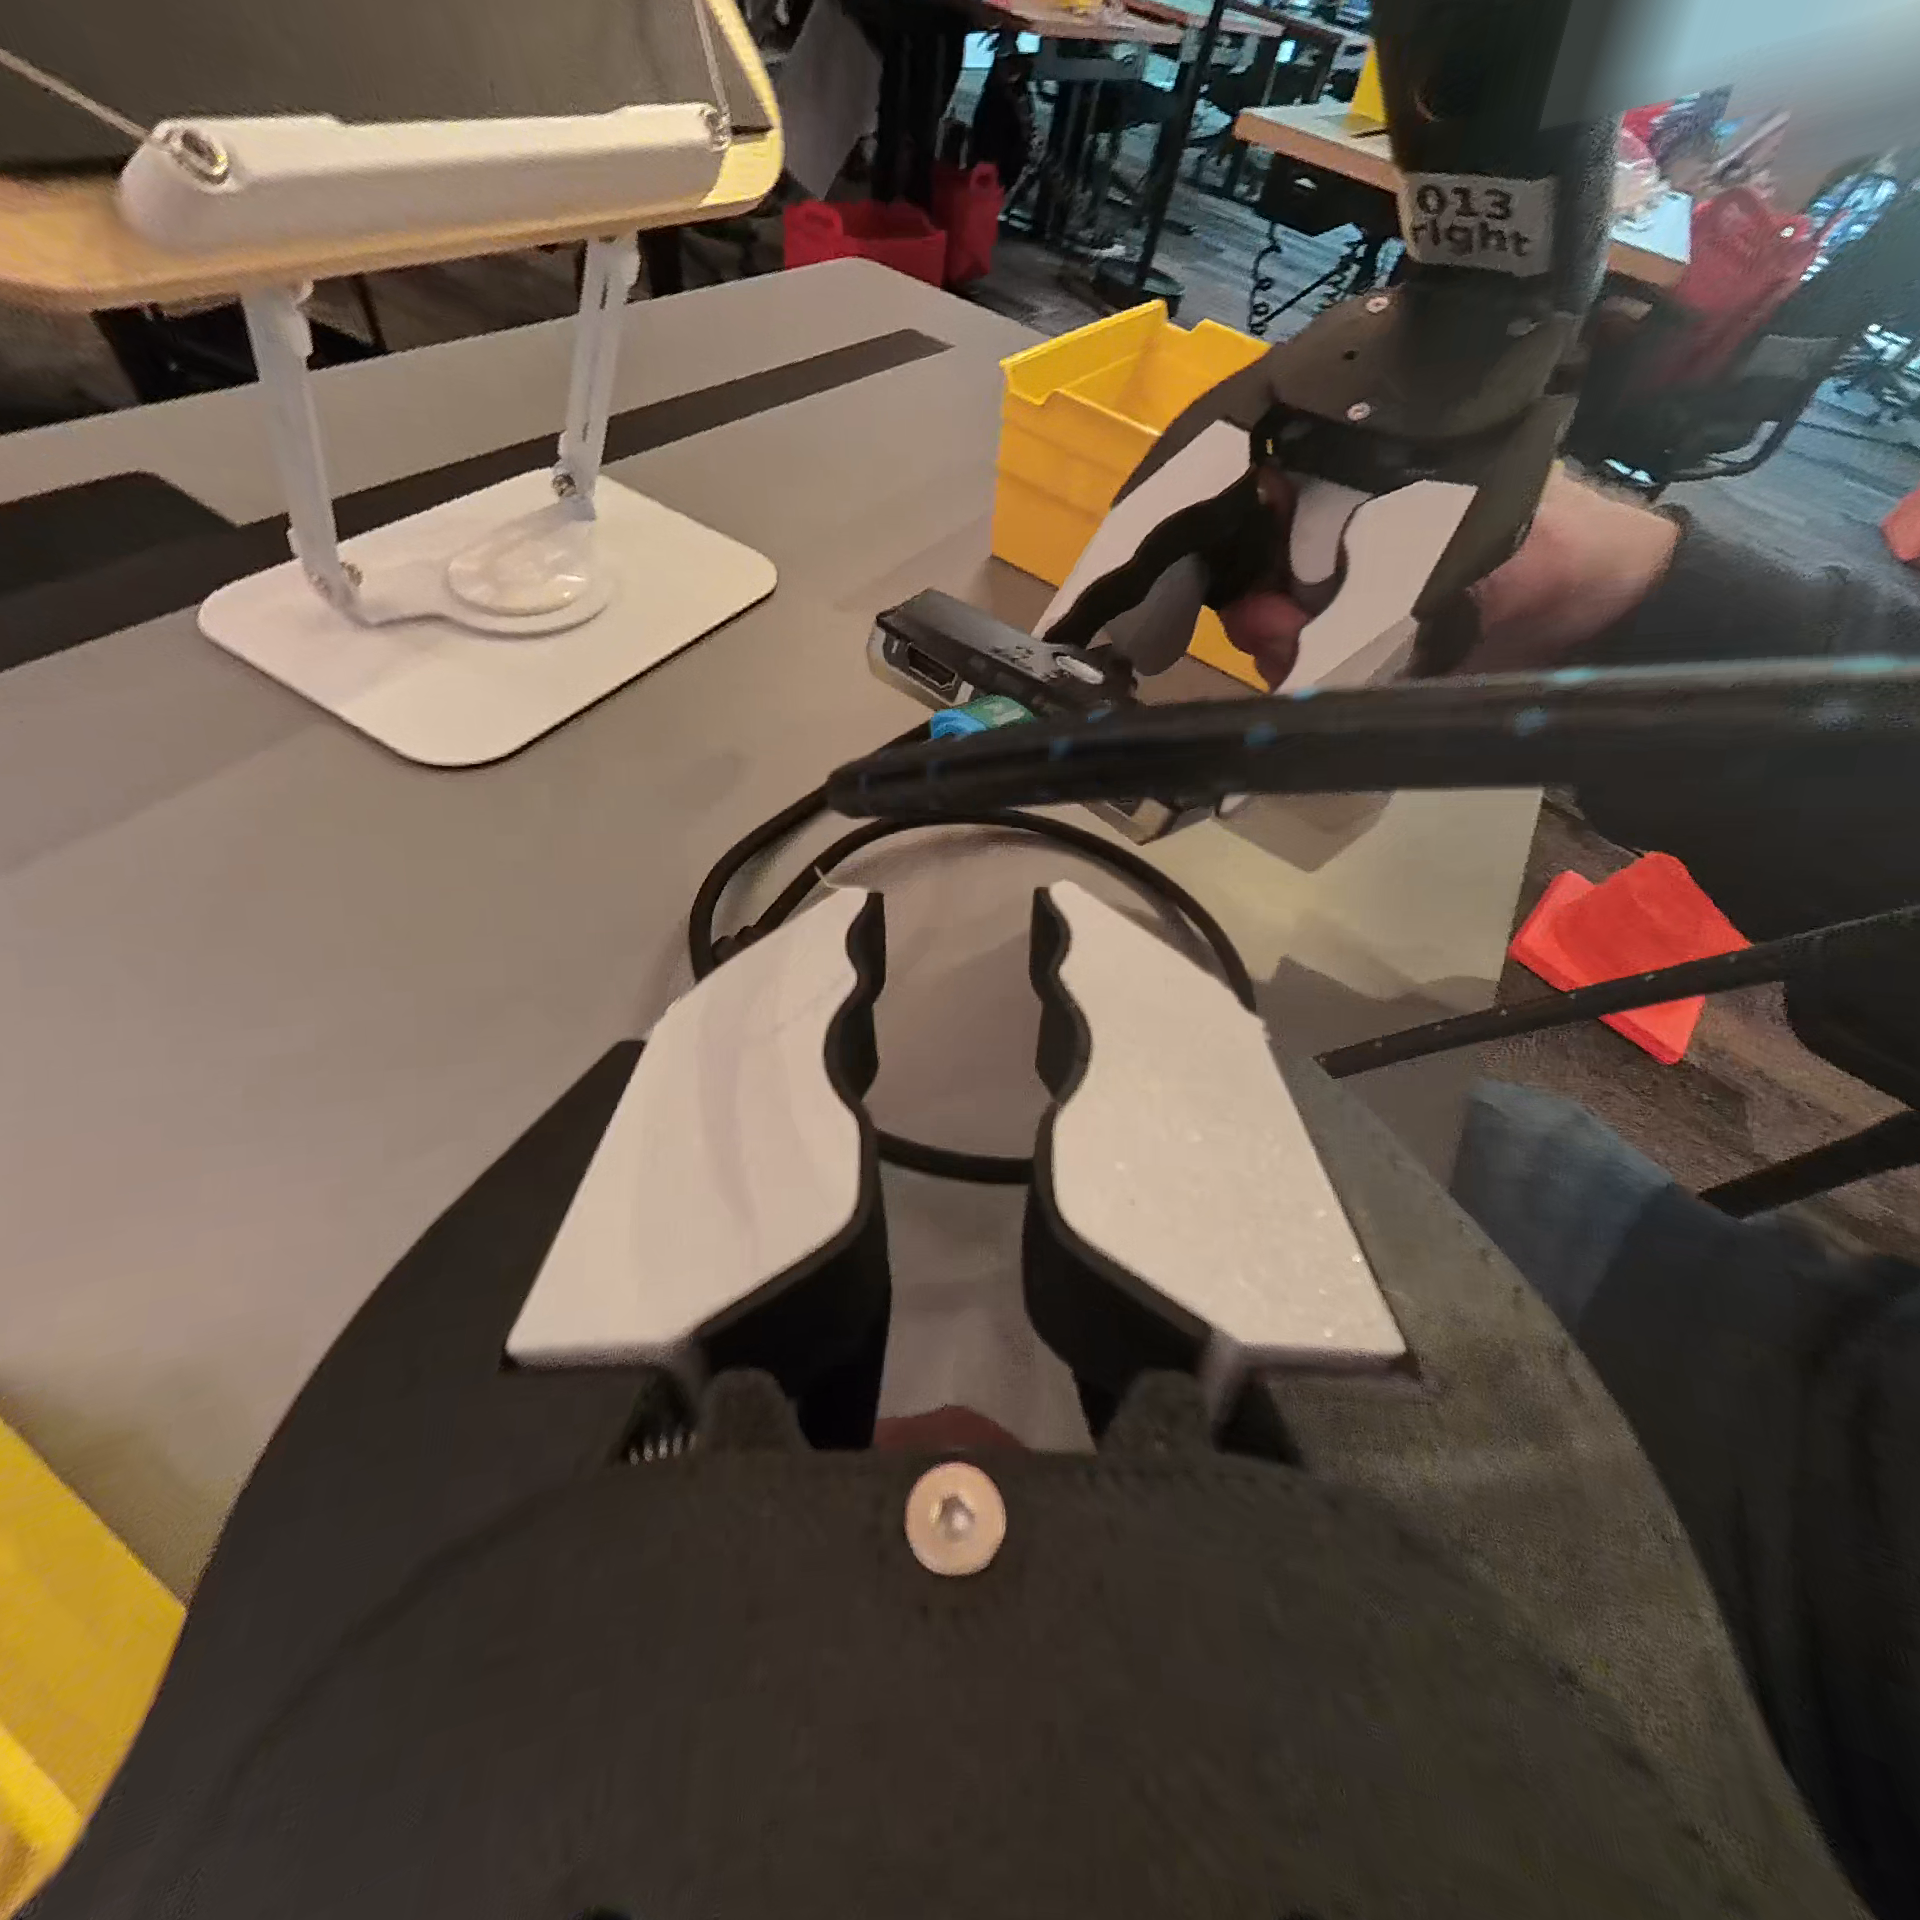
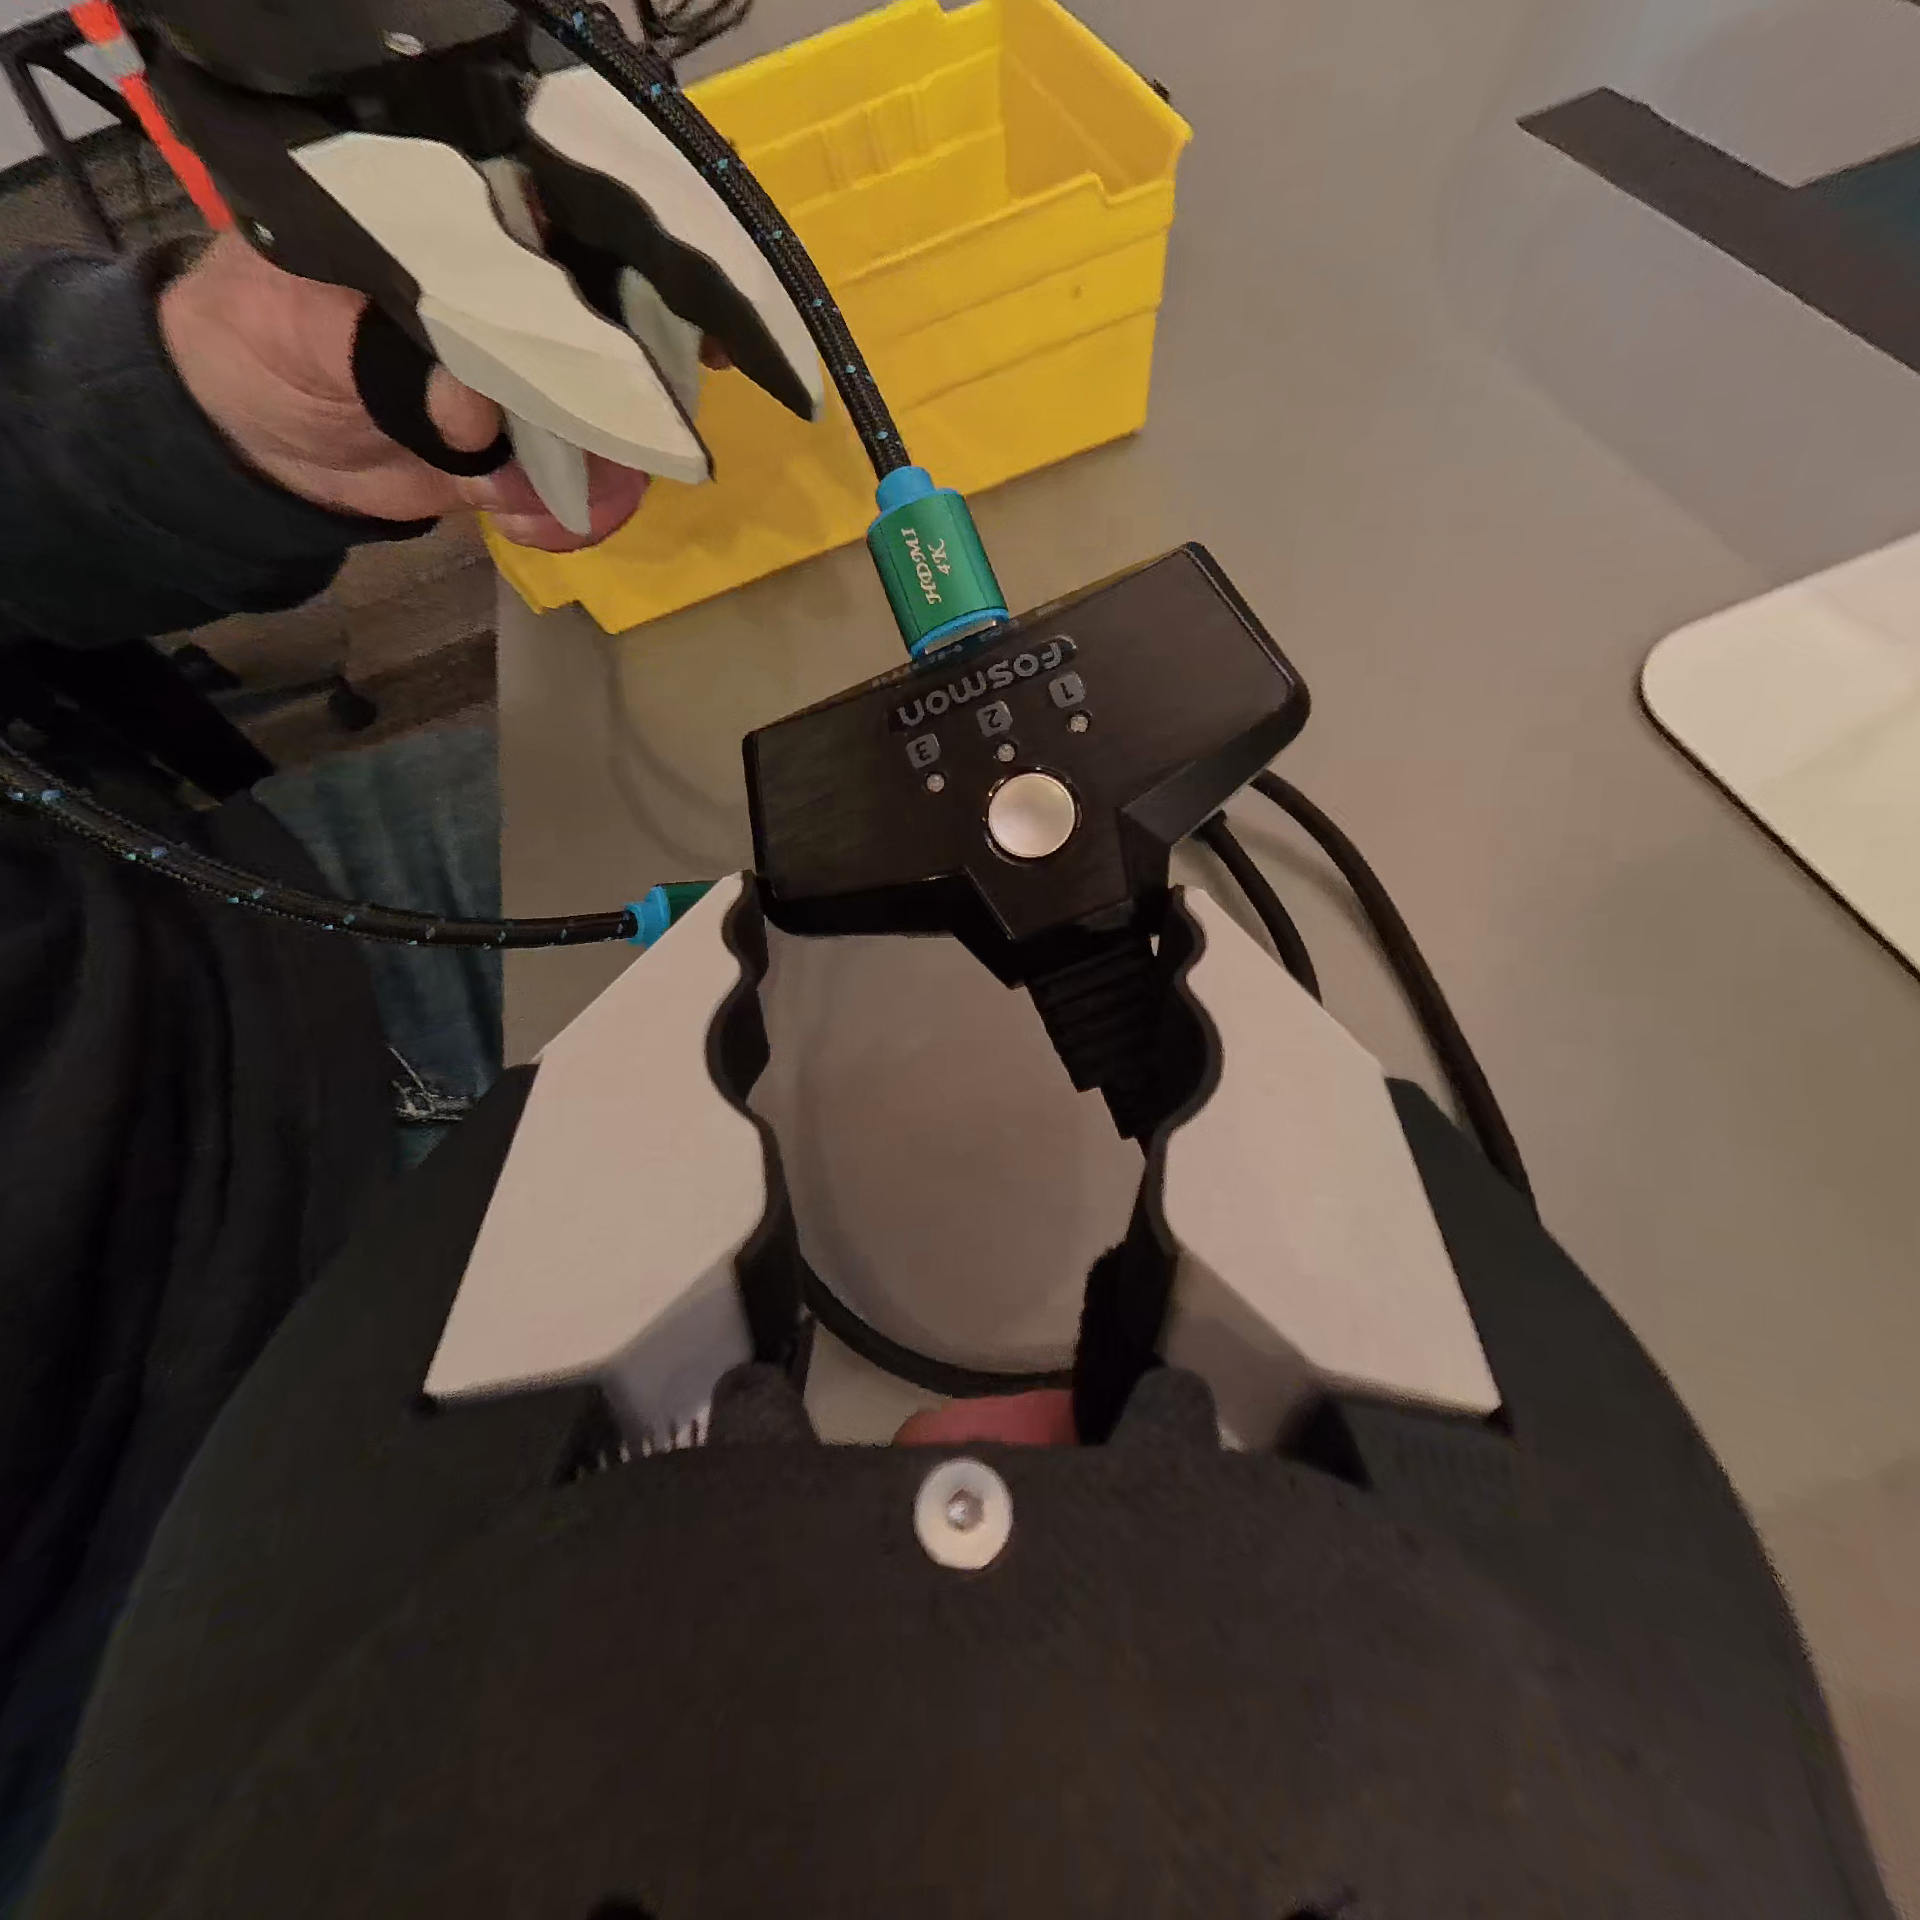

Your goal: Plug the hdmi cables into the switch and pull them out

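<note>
One green plug (image 2: 938, 577) sits in the switch (image 2: 1023, 774), pinched by the right tongs (image 2: 961, 914); left tongs (image 1: 954, 914) spread, empty; a second plug (image 2: 665, 909) waits unplugged.

Left tool (image 1: 956, 914) parted, holding nothing; right tool (image 2: 966, 914) clamped, gripping.

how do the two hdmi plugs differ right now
The upper green plug is seated in the switch; the lower plug hangs free beside it, mostly hidden behind the right tongs. Both have blue collars and black braided cables.
</note>
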